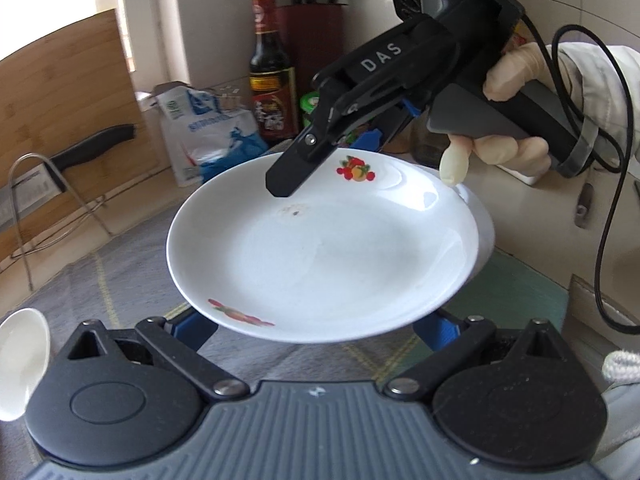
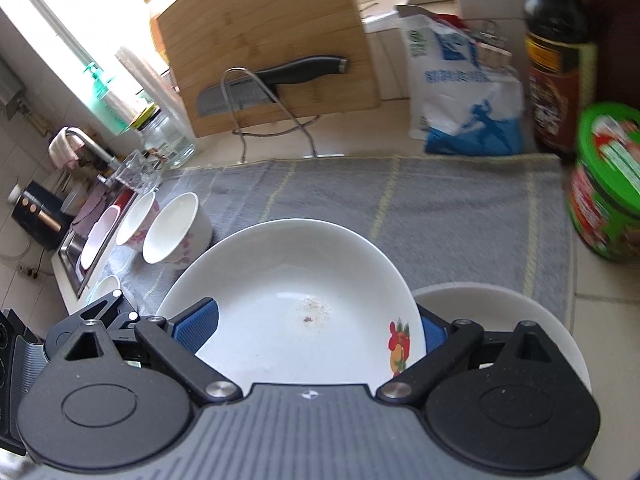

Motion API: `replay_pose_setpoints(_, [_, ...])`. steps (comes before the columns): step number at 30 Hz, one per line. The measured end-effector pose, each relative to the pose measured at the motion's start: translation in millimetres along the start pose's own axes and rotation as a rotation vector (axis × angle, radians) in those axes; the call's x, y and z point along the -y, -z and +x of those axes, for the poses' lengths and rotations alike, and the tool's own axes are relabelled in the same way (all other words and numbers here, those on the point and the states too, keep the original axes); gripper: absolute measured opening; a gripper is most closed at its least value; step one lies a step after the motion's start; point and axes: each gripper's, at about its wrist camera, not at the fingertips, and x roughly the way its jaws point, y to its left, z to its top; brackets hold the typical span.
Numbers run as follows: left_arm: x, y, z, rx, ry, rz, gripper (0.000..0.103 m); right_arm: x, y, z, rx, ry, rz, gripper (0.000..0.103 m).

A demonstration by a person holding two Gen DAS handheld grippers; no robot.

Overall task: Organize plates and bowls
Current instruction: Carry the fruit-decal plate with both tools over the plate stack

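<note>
The shallow white ceramic plate with red fruit decals on its rim (image 1: 324,248) is off the table, tilted, above the grey cloth mat with pale yellow stripes (image 2: 420,216). The right gripper (image 1: 288,184) has it by the far rim beside a decal, 1 black finger lying over the inner face; the other finger is hidden below, so I judge it closed on the rim rather than see it. In the right wrist view the same plate fills the space between the blue pads (image 2: 196,330), which fits that grip. The left gripper (image 1: 320,330) has its 2 blue pads spread wide beneath the near rim; whether they touch the plate cannot be told, and it looks to clasp nothing. A small brownish speck marks the plate's centre. Just beside and partly under the plate sits a plain white bowl or dish (image 2: 520,320) at the mat's right edge. At the mat's left end stand 3 white bowls with pink flower prints (image 2: 176,232), side by side and unstacked, with a smaller white dish (image 2: 108,284) nearer. By my reading the sorting is at an early-to-middle stage: 1 plate is in transit, nothing is visibly stacked, and the bowls remain to be gathered. A gloved hand (image 1: 500,152) holds the right gripper's handle.
</note>
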Motion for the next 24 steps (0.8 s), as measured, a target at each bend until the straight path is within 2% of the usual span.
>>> replay_pose_setpoints(13, [20,-8,15,-0.018,0.099,0.073,0.102,32,33,-28,0.033,0.066,0.101,0.101])
replay_pose_setpoints(24, [23,-15,33,-0.065,0.147,0.103,0.102,53,46,-35,0.035,0.078,0.147,0.101])
